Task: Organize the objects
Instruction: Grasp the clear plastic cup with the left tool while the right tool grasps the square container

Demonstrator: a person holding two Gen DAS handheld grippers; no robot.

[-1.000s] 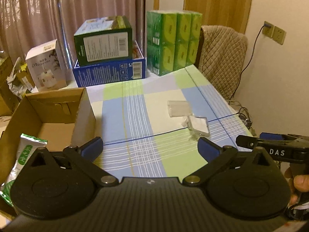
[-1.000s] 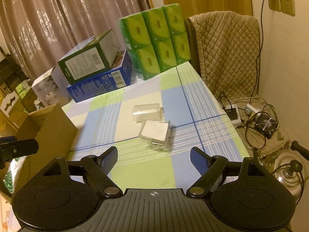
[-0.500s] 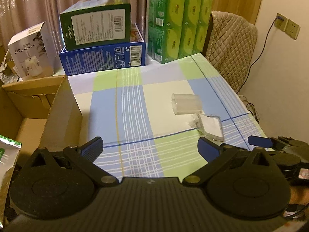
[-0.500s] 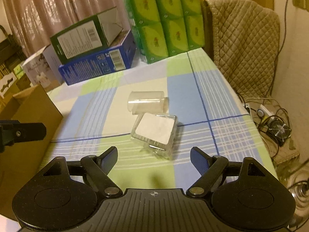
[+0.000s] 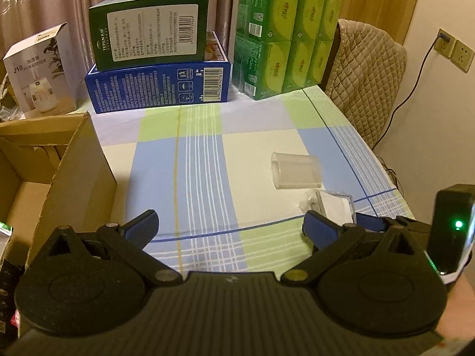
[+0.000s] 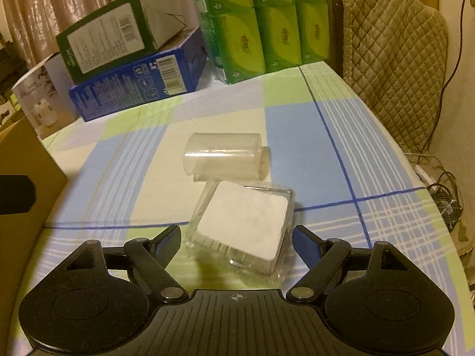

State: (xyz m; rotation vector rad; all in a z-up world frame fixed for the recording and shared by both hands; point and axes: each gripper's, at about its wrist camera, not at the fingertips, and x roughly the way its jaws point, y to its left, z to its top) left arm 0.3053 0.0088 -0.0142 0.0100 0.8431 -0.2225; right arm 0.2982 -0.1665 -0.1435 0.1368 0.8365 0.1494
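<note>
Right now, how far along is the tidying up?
Done: a packet's edge shows in the cardboard box, though I can't tell who put it there. In hand: nothing gripped; the right gripper is open with its fingers either side of the clear square case, about to close. The left gripper is open and empty. Left: the case and the tipped clear cup both lie on the tablecloth.
</note>
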